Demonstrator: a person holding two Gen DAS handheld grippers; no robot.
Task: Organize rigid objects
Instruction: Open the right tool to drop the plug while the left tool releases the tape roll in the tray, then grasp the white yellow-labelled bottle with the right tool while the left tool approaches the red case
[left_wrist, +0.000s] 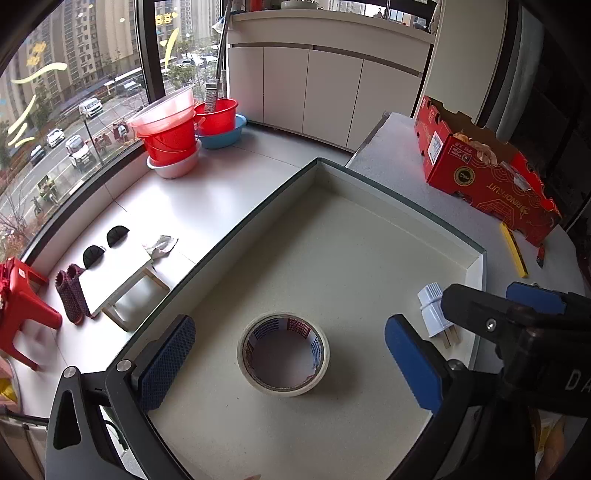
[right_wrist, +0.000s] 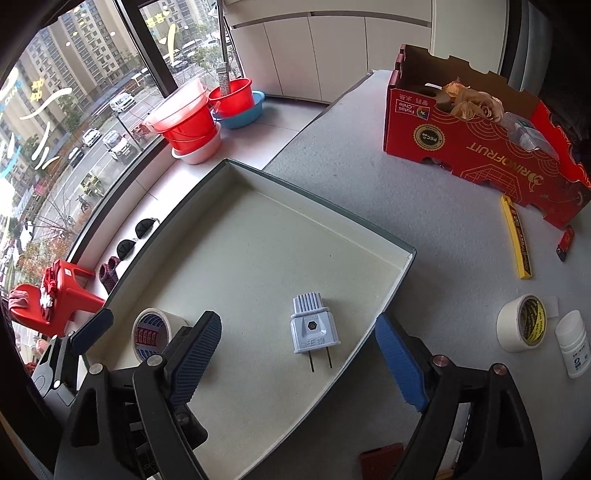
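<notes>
1. Setting: a grey speckled tabletop (right_wrist: 424, 229) beside a curved window overlooking a street; stacked red plastic basins (left_wrist: 173, 136) stand on the pale floor beyond.
2. A shallow rectangular cream-lined tray with a dark rim (right_wrist: 402, 273) lies on the tabletop and holds two items.
3. A roll of whitish tape with a printed core (left_wrist: 283, 360) lies flat in the tray, its hole facing up, between the blue pads of the left gripper (left_wrist: 291, 363). The jaws are spread wide and the pads stand clear of the roll on both sides.
4. A pale blue two-pin electrical plug (right_wrist: 313, 328) lies flat in the tray near its right wall. Its long axis runs away from the camera in the right wrist view: pins toward the camera, ribbed cable end toward the tray's far side.
5. The right gripper (right_wrist: 295, 356) hangs over the plug with jaws spread, neither pad touching it.
6. Outside the tray: a second white tape roll (right_wrist: 521, 328), a white plastic bottle (right_wrist: 572, 343), a long yellow strip (right_wrist: 515, 236) and a red printed cardboard box (right_wrist: 476, 147).
</notes>
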